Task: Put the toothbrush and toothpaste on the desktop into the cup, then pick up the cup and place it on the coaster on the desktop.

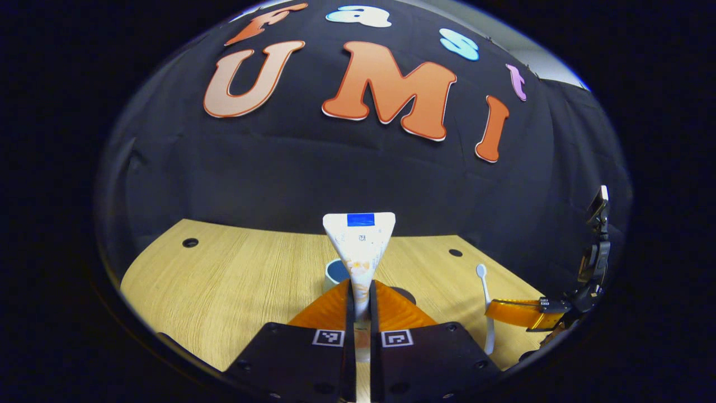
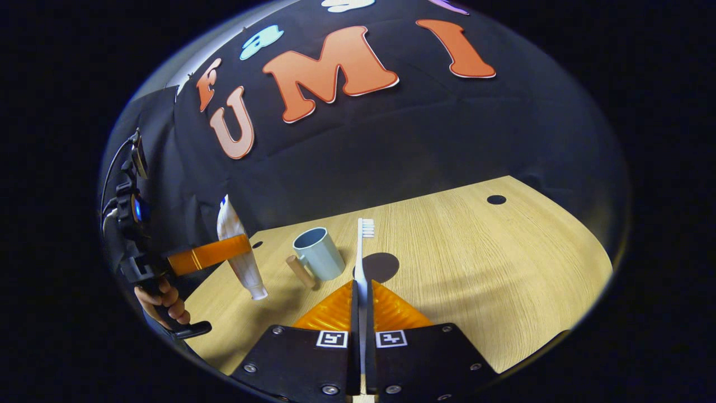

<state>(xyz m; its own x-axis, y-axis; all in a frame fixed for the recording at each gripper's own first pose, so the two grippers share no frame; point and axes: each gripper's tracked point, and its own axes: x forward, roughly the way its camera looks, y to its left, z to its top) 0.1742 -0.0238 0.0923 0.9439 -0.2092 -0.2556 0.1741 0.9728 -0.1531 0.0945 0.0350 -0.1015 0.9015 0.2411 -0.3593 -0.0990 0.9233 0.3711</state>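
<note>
1. Left gripper view: the left tongs are clamped on the toothpaste, both fingers pressing its lower body, crimped end up and cap end down. The tube is lifted off the desk.
2. Right gripper view: the right tongs are clamped on the toothbrush, gripped low on the handle, bristle head pointing up and away.
3. In that same view the cup stands upright on the desk, mouth open, its handle sticking out on the near-left side. The dark round coaster lies just beside it on the right, partly hidden behind the brush.
4. The toothpaste hangs to the left of the cup, the toothbrush near its right; neither is in the cup yet. So I judge the step in hand to be carrying both over the cup's mouth.
5. To do it well: bring one item at a time, so the two tongs do not crowd each other above the rim.
6. Lower the tube cap-first until its tip is inside the mouth before letting go; a drop from high could tip the cup.
7. Turn the brush handle-down, enter on the free side, and release only once it leans on the rim.
</note>
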